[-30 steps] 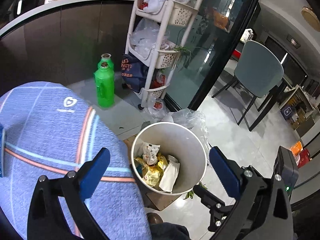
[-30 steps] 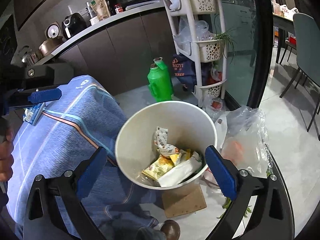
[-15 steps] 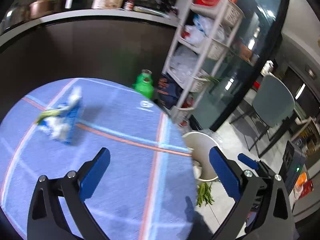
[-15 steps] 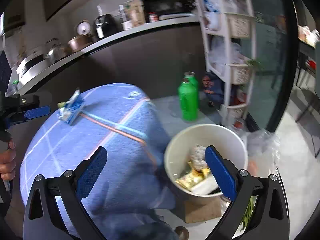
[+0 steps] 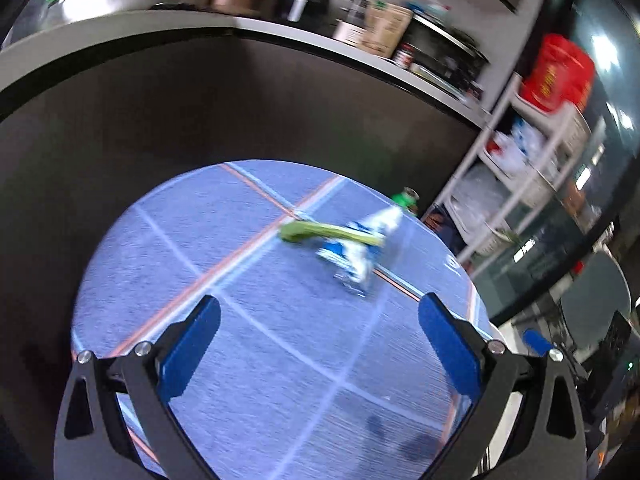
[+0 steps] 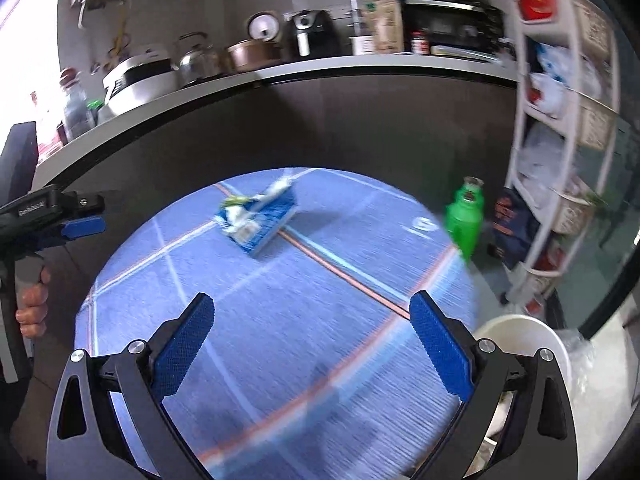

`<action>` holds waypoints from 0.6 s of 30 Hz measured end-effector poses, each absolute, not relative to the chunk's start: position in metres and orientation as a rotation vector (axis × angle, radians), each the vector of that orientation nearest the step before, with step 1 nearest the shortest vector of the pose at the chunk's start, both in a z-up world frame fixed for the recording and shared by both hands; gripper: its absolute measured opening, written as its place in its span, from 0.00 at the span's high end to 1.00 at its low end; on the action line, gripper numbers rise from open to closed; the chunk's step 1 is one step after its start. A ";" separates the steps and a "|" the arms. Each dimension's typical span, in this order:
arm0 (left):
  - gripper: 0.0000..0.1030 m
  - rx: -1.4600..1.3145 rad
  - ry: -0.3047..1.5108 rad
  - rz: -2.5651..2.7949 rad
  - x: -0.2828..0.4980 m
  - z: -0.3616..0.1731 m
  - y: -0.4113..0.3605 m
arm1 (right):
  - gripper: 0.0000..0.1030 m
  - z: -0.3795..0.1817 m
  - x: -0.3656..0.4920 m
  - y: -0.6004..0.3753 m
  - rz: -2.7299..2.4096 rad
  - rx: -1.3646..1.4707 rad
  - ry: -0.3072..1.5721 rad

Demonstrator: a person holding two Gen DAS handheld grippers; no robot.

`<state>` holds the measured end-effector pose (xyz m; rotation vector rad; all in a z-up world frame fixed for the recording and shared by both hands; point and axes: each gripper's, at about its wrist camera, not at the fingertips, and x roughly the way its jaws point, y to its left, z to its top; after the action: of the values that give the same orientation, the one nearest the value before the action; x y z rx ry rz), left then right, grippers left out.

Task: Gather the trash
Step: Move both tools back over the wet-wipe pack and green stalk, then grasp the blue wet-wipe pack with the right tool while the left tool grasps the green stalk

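Observation:
A blue and white wrapper (image 5: 356,252) with a green vegetable scrap (image 5: 320,232) across it lies on the round table with a blue cloth (image 5: 260,340). It also shows in the right wrist view (image 6: 260,220) on the far part of the cloth (image 6: 280,320). My left gripper (image 5: 320,344) is open and empty above the cloth, short of the wrapper. My right gripper (image 6: 312,344) is open and empty over the near part of the cloth. The white trash bin (image 6: 524,336) stands on the floor at the lower right of the table.
Green bottles (image 6: 464,220) stand on the floor beyond the table. A white shelf rack (image 6: 560,160) with baskets and bags stands at the right. A dark counter (image 6: 280,120) with kitchen appliances runs behind. The left gripper's handle and hand (image 6: 32,240) show at left.
Both grippers have swung up and left from over the trash bin to over the blue table. The wrapper and green scrap have come into view ahead of both. Both jaws stay open.

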<state>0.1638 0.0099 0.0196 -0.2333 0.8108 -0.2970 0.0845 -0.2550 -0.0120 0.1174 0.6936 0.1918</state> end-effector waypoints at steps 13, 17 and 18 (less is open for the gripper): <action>0.14 -0.097 0.816 -0.273 0.198 -0.002 0.051 | 0.34 -0.061 0.195 -0.151 0.222 -0.047 0.829; 0.14 -0.044 0.819 -0.303 0.209 -0.010 0.046 | 0.42 -0.069 0.220 -0.143 0.147 -0.088 0.830; 0.14 -0.031 0.821 -0.315 0.213 -0.012 0.043 | 0.45 -0.071 0.222 -0.144 0.137 -0.089 0.830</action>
<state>0.2126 0.0429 -0.0116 -0.0313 0.8215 -0.3147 0.2223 -0.1438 -0.0713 -0.0889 0.8297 0.1370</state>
